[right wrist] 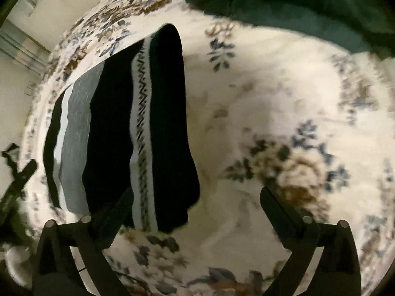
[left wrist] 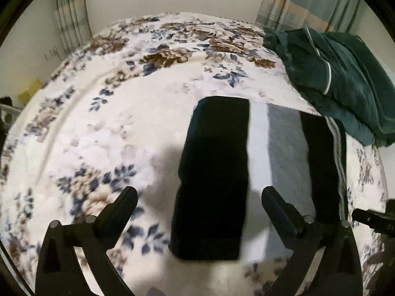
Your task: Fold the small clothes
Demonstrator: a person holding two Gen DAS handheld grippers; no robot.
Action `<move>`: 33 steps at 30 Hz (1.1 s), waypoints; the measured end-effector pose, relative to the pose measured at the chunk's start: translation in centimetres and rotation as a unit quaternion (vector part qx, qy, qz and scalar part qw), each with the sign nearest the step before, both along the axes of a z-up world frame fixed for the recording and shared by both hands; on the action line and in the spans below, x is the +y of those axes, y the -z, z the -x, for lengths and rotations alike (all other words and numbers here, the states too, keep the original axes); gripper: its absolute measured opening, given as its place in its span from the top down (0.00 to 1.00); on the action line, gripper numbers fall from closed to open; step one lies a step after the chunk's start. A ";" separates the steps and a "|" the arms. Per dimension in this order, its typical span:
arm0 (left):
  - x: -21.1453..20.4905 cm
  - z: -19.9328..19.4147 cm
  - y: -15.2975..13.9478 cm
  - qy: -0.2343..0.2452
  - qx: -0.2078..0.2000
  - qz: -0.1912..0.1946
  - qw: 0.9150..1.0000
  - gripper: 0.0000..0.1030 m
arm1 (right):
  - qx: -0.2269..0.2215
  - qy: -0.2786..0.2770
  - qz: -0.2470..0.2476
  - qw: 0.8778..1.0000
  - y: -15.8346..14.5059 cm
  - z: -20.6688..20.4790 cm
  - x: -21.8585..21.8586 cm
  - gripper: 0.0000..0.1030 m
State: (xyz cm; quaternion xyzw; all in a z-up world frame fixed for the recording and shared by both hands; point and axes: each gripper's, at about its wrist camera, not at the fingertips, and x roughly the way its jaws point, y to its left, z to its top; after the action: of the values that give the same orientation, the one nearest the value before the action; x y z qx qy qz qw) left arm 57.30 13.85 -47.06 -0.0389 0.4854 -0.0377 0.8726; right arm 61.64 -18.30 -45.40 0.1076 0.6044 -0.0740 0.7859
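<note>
While my striped garment point(left wrist: 259, 162) lies folded into a long flat band on the floral bedspread point(left wrist: 98, 128), both my grippers hang over it with jaws wide apart, holding nothing. My left gripper point(left wrist: 198, 202) straddles its black panel; my right gripper point(right wrist: 197, 204) sits at its near end. I judge one fold done; next, regrasp for another. Green clothes point(left wrist: 345, 81) lie piled at two o'clock, well clear.
</note>
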 end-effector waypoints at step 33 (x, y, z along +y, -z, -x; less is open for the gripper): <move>-2.5 32.6 -36.6 -0.025 -0.136 -0.032 0.990 0.00 | -0.249 -0.035 0.146 0.957 -50.8 39.8 8.8 0.00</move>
State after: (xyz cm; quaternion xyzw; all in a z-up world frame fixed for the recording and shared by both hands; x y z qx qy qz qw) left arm 24.68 11.32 -10.49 -0.0179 0.3617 -0.0052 0.9321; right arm 21.81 -9.50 5.38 -0.0142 0.3758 -0.1044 0.9207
